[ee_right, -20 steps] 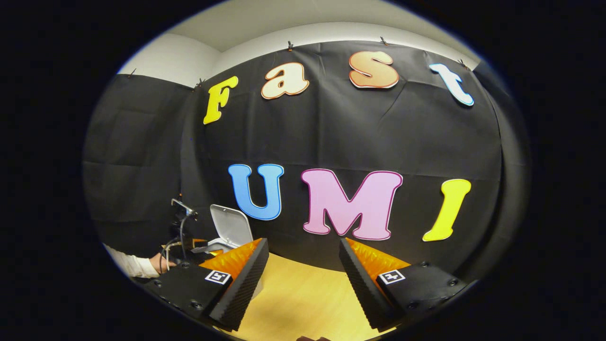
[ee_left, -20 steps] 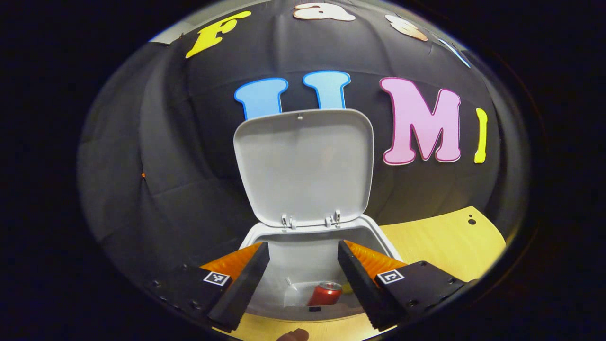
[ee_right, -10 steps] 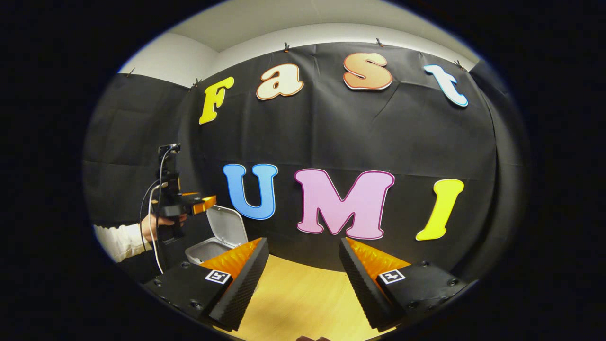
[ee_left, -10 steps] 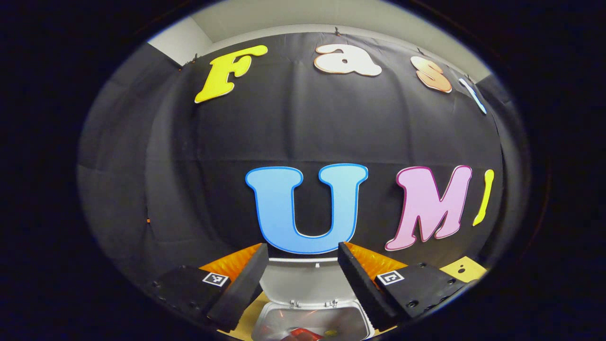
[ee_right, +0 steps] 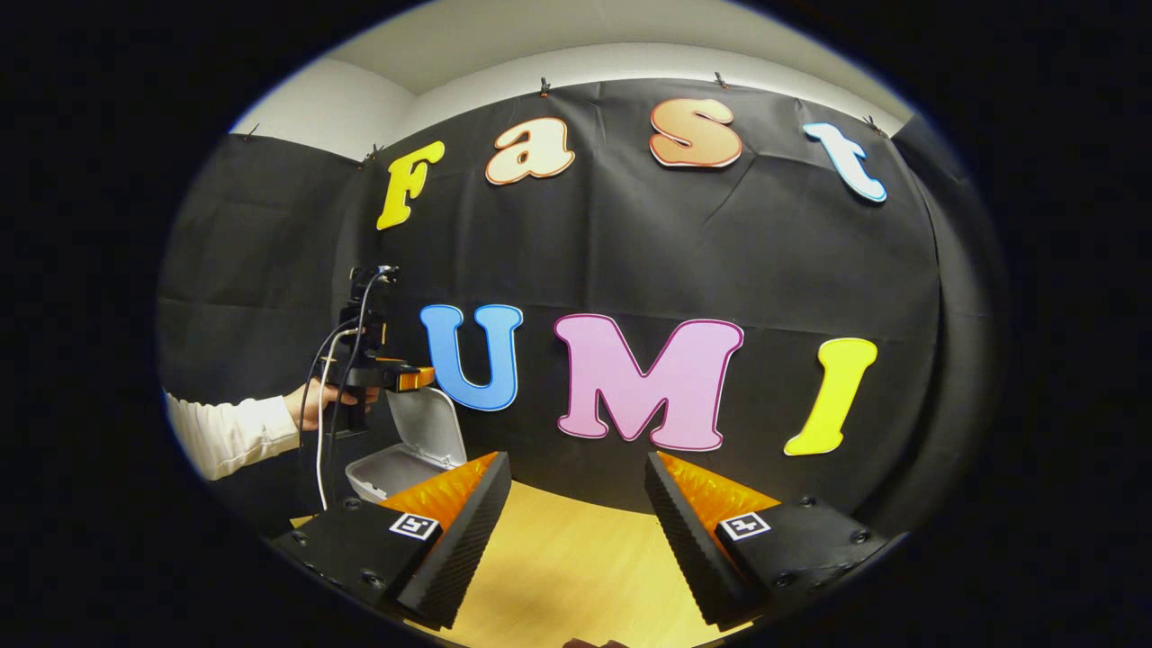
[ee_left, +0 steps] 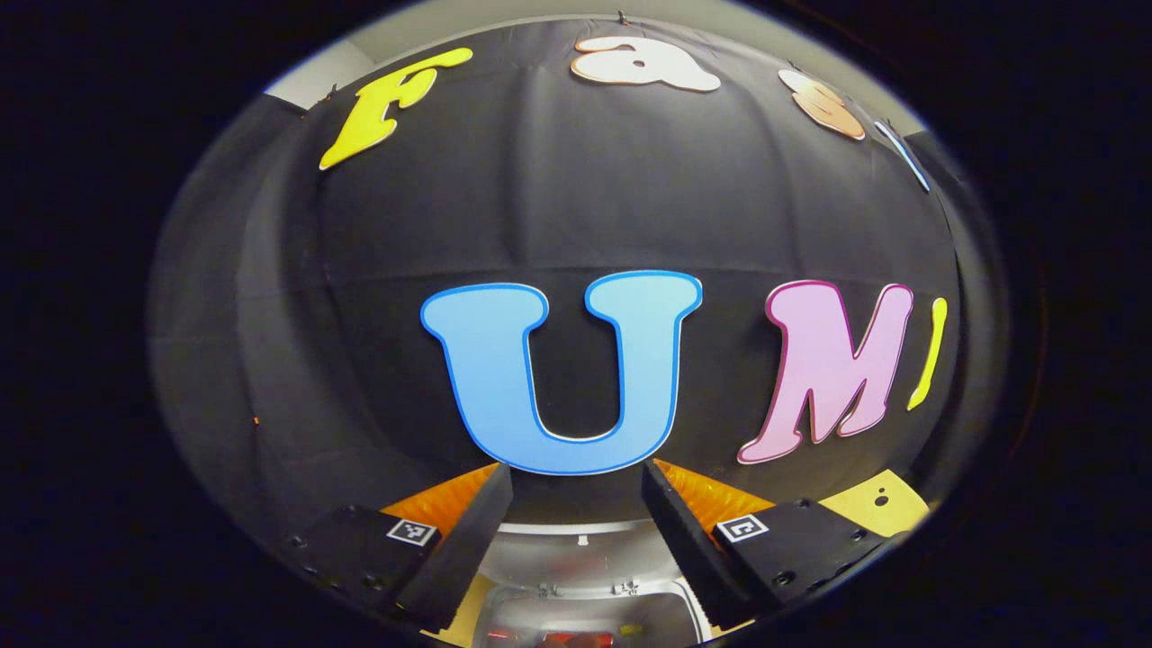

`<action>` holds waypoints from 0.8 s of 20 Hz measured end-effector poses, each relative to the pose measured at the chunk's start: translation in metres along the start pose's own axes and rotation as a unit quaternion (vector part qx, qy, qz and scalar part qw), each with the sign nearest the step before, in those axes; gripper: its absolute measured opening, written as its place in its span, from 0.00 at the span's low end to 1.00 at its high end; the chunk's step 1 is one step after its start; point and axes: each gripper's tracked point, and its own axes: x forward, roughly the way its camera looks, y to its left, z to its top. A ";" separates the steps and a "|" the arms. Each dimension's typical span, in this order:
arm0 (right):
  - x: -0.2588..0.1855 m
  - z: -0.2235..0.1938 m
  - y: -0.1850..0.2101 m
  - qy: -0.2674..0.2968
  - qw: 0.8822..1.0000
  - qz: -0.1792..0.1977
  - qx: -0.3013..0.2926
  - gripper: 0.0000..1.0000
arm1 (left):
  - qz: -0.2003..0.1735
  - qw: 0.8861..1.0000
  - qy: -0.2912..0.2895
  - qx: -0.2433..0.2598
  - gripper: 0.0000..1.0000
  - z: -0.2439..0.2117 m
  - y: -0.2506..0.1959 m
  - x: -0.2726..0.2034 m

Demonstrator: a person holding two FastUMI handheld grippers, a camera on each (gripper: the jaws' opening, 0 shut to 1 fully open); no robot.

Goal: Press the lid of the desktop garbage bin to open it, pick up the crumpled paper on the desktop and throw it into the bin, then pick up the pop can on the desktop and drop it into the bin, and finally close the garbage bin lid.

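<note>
Raised since a second ago, the left claw hangs spread and empty above the bin's upright lid, nearer the wall. Red of the pop can shows inside, below its fingers. Right claw hovers spread, empty, over the bench, bin to its left.

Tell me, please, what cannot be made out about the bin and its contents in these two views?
- Left gripper view: the bin interior is blurred and cut off by the bottom edge; a red patch shows, but what it is cannot be told.
- Right gripper view: the raised lid is small and far; the right gripper finger hides part of the bin.
</note>
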 end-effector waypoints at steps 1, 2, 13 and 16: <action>0.002 0.000 0.000 -0.001 1.000 0.001 0.002 0.96 | -0.001 1.000 0.014 -0.003 0.96 -0.007 -0.001 -0.001; 0.003 -0.003 -0.001 0.000 1.000 0.002 0.004 0.96 | -0.004 1.000 0.020 -0.009 0.98 -0.009 -0.001 -0.002; 0.019 -0.010 0.004 0.005 0.999 0.033 0.028 0.97 | -0.024 0.992 0.121 -0.013 1.00 -0.062 0.003 -0.069; 0.021 -0.013 0.006 0.009 0.999 0.039 0.034 0.96 | -0.035 0.987 0.154 -0.020 1.00 -0.090 0.003 -0.087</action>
